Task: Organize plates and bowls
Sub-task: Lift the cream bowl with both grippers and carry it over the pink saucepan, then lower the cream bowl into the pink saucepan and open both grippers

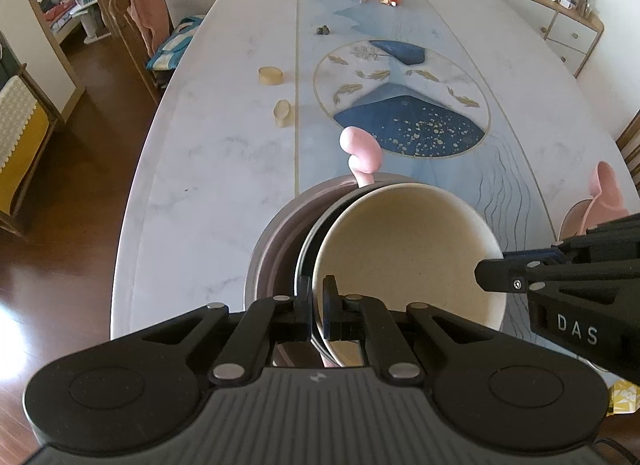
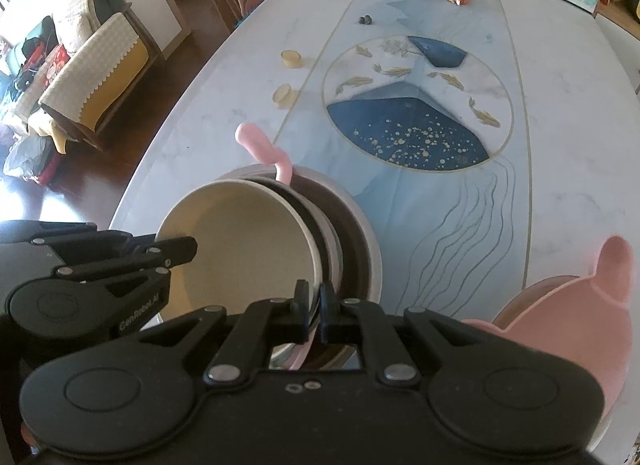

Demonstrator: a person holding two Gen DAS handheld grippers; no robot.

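Both tongs are clamped on the rim of the cream bowl: left tongs point(image 1: 317, 297) on one side, right tongs point(image 2: 314, 301) on the opposite side. The cream bowl point(image 1: 404, 249) sits tilted in the stack, over a dark bowl point(image 2: 320, 221) inside the big brown bowl point(image 1: 276, 241) near the desk point(image 1: 224, 153) edge. I'd level it and lower both sides evenly before letting go, so it nests flat

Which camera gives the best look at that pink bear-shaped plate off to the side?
The right wrist view. The pink bear-shaped plate shows its ear and a broad stretch of rim there at lower right. The left wrist view catches only the ear and a sliver of rim at the right edge, partly behind the right hand-held gripper.
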